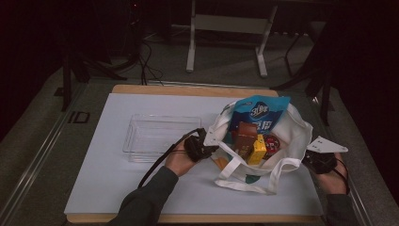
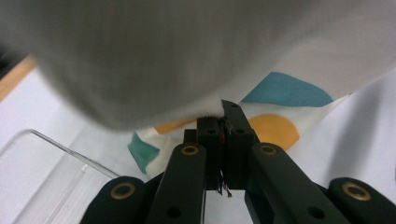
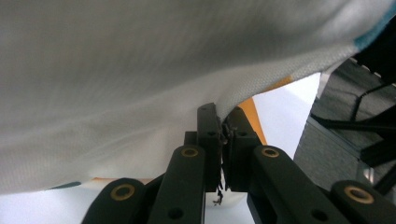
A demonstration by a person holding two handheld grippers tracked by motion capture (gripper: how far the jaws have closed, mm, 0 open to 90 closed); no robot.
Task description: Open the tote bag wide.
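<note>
The left gripper point(image 2: 224, 122) is clamped on the cloth rim of the white bag point(image 1: 294, 136) – the right gripper point(image 3: 224, 122) pinches the opposite rim. The 2 hold it open on the white board point(image 1: 117, 183), just beside a clear tray point(image 1: 155, 136), with snack packets point(image 1: 256, 120) inside.

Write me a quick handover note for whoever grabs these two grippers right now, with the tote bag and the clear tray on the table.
Left gripper: shut on the tote bag rim, left side.
Right gripper: shut on the rim, right side.
Bag held open on the white mat; blue snack pouch, brown pack, yellow box and red item inside.
Clear tray: empty, left of the bag.
Left, probably: move items to the tray.
</note>
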